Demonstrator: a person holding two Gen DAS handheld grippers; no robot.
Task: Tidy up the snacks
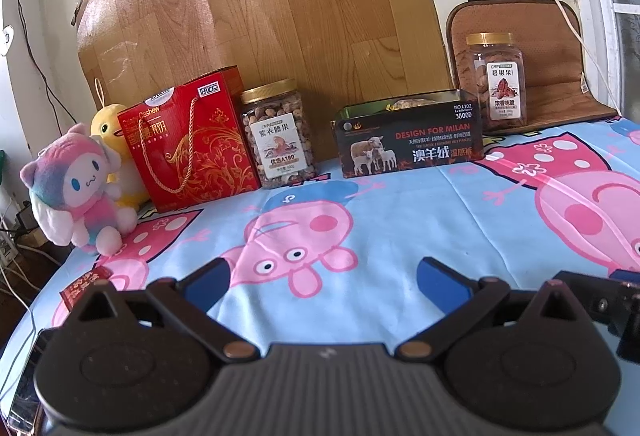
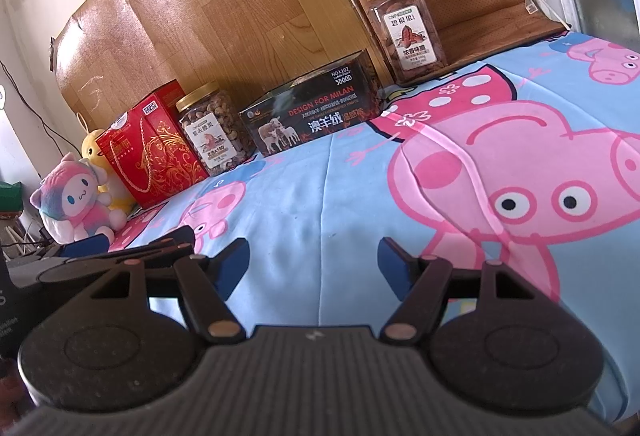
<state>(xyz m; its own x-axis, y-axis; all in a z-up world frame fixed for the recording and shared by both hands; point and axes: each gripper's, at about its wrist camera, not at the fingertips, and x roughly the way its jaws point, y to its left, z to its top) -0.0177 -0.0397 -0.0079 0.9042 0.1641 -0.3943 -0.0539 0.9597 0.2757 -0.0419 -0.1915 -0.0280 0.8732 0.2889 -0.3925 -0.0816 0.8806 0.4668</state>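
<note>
Along the back wall stand a red cashew gift box [image 1: 188,139] [image 2: 154,147], a round nut jar with a gold lid [image 1: 278,133] [image 2: 216,127], an open black box [image 1: 408,135] [image 2: 316,107] with snacks inside, and a square pecan jar [image 1: 500,83] [image 2: 408,27]. A small red packet [image 1: 82,286] lies at the near left by my left gripper. My left gripper [image 1: 324,276] is open and empty over the cloth. My right gripper [image 2: 314,260] is open and empty. The left gripper also shows in the right wrist view [image 2: 132,248].
A Peppa Pig cloth [image 1: 400,220] [image 2: 320,195] covers the surface. A pink plush [image 1: 80,191] [image 2: 76,199] and a yellow plush [image 1: 108,123] sit at the far left. A brown cushion [image 1: 552,55] leans at the back right. Cables hang off the left edge.
</note>
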